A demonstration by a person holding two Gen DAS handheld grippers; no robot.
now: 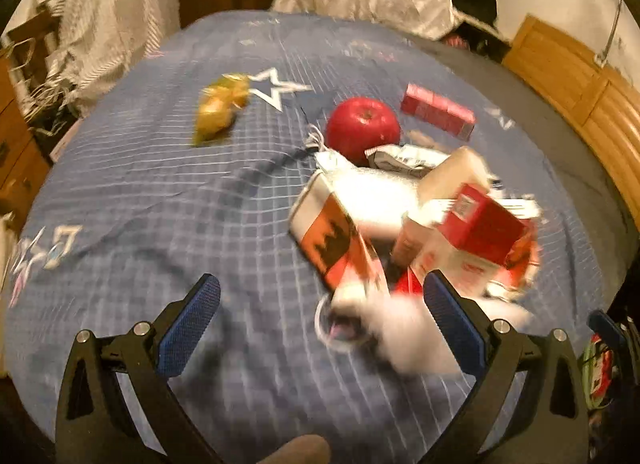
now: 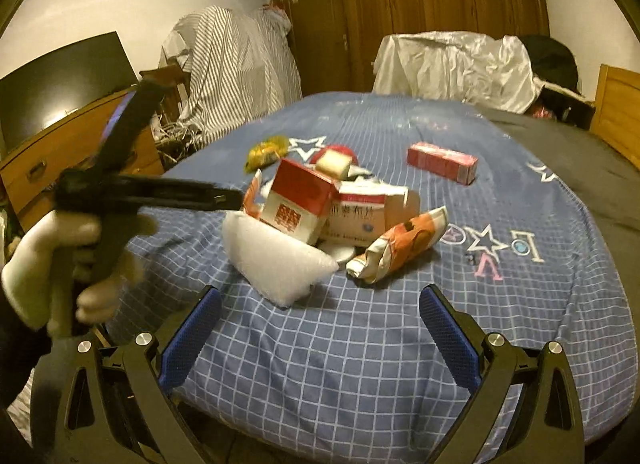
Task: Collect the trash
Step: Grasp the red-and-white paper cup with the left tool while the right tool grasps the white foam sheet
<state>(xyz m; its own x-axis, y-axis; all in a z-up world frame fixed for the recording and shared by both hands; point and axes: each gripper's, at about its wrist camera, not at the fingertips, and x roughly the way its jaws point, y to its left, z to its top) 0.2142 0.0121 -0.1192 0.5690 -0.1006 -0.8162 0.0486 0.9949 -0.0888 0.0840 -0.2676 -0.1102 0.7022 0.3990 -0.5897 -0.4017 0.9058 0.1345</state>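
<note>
A heap of trash lies on the blue checked bedspread [image 1: 140,184]: a red and white carton [image 1: 480,224], an orange and white crumpled carton [image 1: 340,240], white foam [image 2: 276,260] and wrappers. The red and white carton [image 2: 296,200] and the orange carton [image 2: 404,244] also show in the right wrist view. A red apple [image 1: 362,126], a yellow wrapper [image 1: 218,108] and a pink box [image 1: 438,110] lie apart from the heap. My left gripper [image 1: 320,320] is open and empty, just short of the heap. My right gripper [image 2: 320,328] is open and empty, low over the bed's near edge.
A wooden bed frame [image 1: 580,76] runs along the right side. A white sheet-covered pile [image 2: 452,60] sits at the bed's far end. A striped covered chair [image 2: 236,60] and a wooden dresser [image 2: 80,144] stand to the left. The gloved hand [image 2: 60,264] holds the left gripper.
</note>
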